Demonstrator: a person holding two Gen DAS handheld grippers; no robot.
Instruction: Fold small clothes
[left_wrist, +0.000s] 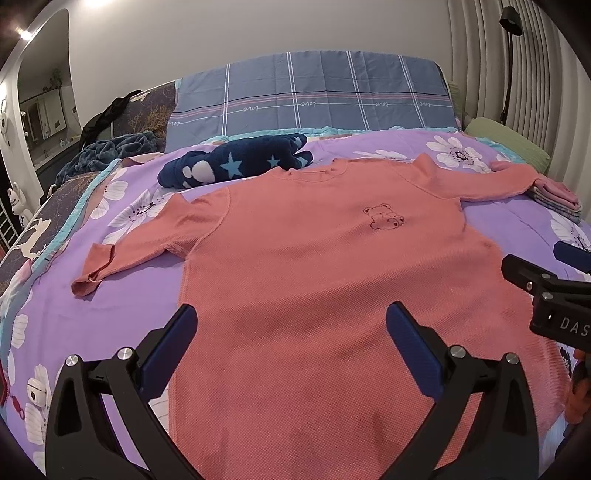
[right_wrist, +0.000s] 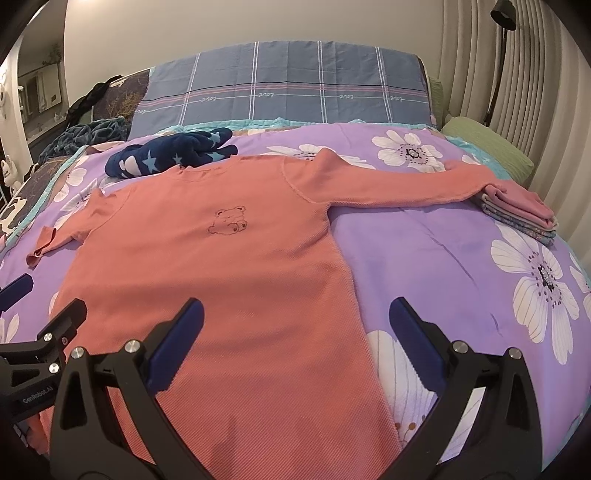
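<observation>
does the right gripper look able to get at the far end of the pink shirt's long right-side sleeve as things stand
Probably yes. The right gripper is open, and bare purple floral bedspread lies between it and the salmon-pink waffle shirt's sleeve end, though the cuff rests on a folded clothes stack.

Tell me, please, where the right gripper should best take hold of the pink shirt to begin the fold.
Probably the cuff of the long sleeve, coming from the right. The pink shirt lies flat, but this cuff rests raised on a small folded stack, so one finger may slip under. The right gripper is open.
</observation>
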